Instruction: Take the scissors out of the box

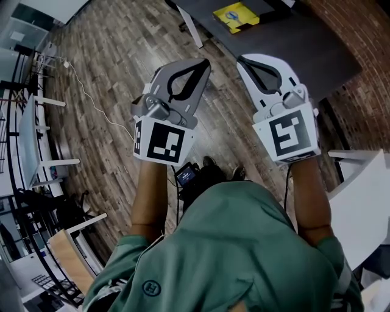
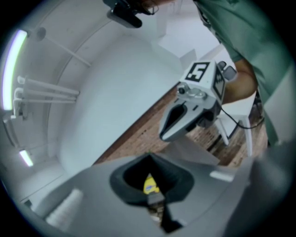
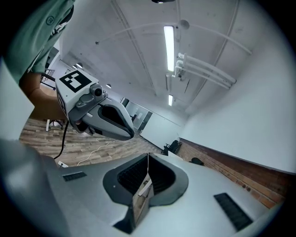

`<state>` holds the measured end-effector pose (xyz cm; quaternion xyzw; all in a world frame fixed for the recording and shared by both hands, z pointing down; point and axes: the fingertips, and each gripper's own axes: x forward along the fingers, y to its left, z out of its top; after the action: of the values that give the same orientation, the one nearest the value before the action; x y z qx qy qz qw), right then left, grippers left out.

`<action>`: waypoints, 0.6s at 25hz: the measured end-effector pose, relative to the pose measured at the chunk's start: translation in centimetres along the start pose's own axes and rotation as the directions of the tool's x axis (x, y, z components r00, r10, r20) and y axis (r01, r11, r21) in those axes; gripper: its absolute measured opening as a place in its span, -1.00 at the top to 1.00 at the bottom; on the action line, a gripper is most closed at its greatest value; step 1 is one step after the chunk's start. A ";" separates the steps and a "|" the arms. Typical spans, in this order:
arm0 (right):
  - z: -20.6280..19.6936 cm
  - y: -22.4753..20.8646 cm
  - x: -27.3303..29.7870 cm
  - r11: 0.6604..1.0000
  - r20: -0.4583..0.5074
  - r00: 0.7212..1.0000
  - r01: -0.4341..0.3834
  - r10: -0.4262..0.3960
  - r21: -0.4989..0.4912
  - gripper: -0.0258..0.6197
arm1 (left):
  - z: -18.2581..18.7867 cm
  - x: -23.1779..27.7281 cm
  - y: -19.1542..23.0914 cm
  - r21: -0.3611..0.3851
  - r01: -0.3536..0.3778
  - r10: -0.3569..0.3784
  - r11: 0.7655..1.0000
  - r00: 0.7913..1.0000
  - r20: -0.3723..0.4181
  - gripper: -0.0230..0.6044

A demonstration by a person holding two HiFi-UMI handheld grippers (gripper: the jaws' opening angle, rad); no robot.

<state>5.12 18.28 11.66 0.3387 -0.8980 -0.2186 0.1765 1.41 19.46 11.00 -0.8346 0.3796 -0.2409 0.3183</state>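
Both grippers are held up close to the head camera, side by side, high above the wooden floor. My left gripper (image 1: 205, 61) has its jaws closed tip to tip with nothing between them; it also shows as my left gripper (image 2: 149, 155). My right gripper (image 1: 241, 60) is likewise shut and empty, seen again as my right gripper (image 3: 148, 154). A flat yellow box (image 1: 236, 16) with a blue mark lies on a dark table (image 1: 304, 42) far ahead; through the left jaws' loop it appears as the yellow box (image 2: 149, 185). No scissors are visible in any view.
A brick wall (image 1: 365, 36) runs behind the dark table. White desks (image 1: 36, 122) stand at the left and a white tabletop (image 1: 359, 201) at the right. A white cable (image 1: 91, 100) trails over the wooden floor. A small device with a screen (image 1: 186, 175) sits by the person's feet.
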 end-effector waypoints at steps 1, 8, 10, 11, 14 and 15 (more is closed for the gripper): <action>-0.2 -0.2 0.4 1.000 -0.003 1.000 0.000 0.000 0.002 0.90 | -0.3 0.3 0.3 0.000 0.000 0.000 1.000 1.000 0.003 0.93; -1.9 -1.9 3.9 0.999 -0.057 0.998 0.038 -0.037 0.001 0.90 | -3.4 3.3 2.3 -0.030 0.029 -0.027 0.999 0.998 0.050 0.93; -2.3 -2.9 5.1 0.999 -0.072 0.996 0.054 -0.053 0.002 0.90 | -4.2 4.7 3.4 -0.023 0.040 -0.039 0.999 0.997 0.074 0.93; -2.6 -3.5 5.9 0.998 -0.079 0.995 0.062 -0.062 0.000 0.90 | -4.7 5.4 4.0 -0.021 0.045 -0.043 0.999 0.995 0.085 0.93; -3.1 -5.2 8.3 0.996 -0.106 0.990 0.092 -0.091 0.002 0.90 | -6.3 7.4 6.1 -0.034 0.063 -0.059 0.997 0.992 0.110 0.93; -3.2 -5.8 9.2 0.995 -0.115 0.988 0.101 -0.100 0.004 0.90 | -6.9 8.0 6.7 -0.035 0.073 -0.068 0.997 0.991 0.118 0.93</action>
<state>3.15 7.21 12.95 0.3964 -0.8692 -0.2030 0.2146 -1.44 7.33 12.16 -0.8662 0.3352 -0.1953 0.3150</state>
